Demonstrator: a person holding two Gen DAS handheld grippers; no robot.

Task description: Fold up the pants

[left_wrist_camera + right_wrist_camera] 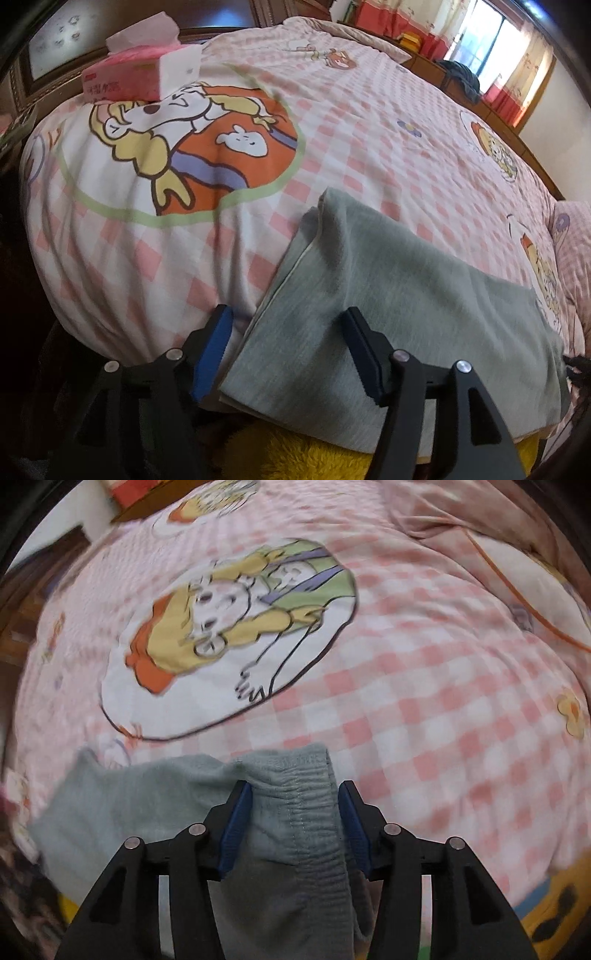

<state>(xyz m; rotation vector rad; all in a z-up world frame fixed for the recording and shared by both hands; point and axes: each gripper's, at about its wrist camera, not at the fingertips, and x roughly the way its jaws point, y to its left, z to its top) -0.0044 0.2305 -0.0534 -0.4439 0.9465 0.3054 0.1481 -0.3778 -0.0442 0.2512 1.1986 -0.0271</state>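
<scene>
Grey pants [388,295] lie folded flat on the pink checked quilt [369,129] near the bed's front edge. My left gripper [286,325] is open and straddles the pants' left edge: one blue pad sits over the quilt, the other over the grey cloth. In the right wrist view the elastic waistband [295,812] of the pants bunches up between the fingers of my right gripper [294,797]. That gripper stands open, its pads wide apart on either side of the band. More grey cloth [122,805] spreads out to the left.
A pink tissue box [136,77] rests on the quilt at the far left. A wooden bed frame [491,110] and a window [476,37] are at the back right. Yellow plush fabric [295,458] shows under the front edge. A pink pillow [480,535] lies at the upper right.
</scene>
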